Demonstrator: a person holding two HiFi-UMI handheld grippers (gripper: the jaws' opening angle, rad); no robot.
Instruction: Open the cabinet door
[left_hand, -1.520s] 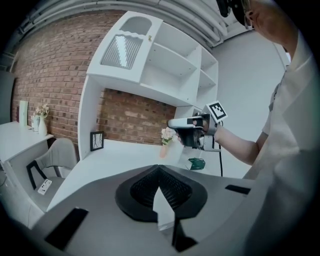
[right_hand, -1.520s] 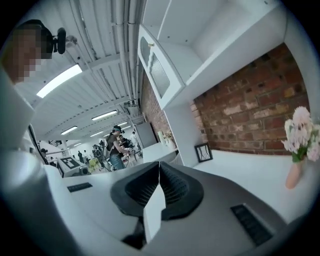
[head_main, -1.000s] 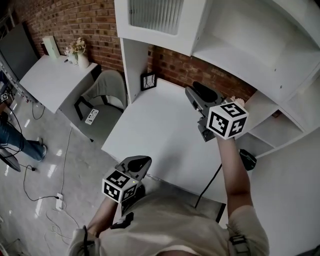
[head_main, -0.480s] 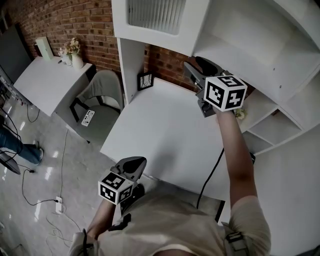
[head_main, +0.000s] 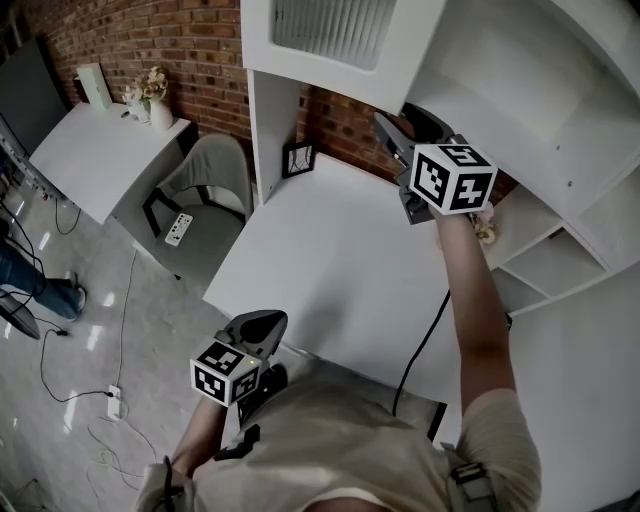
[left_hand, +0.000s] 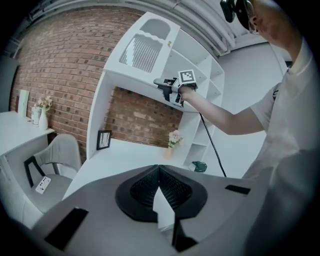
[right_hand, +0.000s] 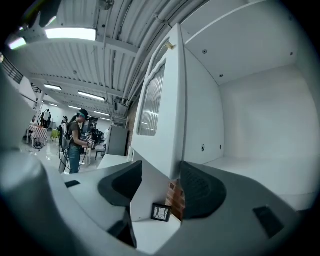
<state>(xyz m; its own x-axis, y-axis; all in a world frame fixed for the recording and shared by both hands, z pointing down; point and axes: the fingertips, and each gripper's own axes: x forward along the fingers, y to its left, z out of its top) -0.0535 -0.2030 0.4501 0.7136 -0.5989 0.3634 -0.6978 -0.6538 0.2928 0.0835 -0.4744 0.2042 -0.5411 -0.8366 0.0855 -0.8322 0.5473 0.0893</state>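
Cabinet door, white with ribbed pane, on upper cabinet above desk, stands swung outward; cabinet inside visible at its right. Right gripper up at door's lower edge, fingers spread, door edge between them, contact not clear. Left gripper low near person's body, fingers pressed together, nothing between. Small picture frame on desk by brick wall.

Setting: open-plan office or studio, industrial fit-out.
- Exposed brick wall along the top of the head view.
- White desk, centre.
- Grey chair, centre left.
- White cabinet unit, upper right.
- Power strip with loose cables, lower left.
- Ceiling strip lights, upper left of the right gripper view.
- Standing people, left of the right gripper view.
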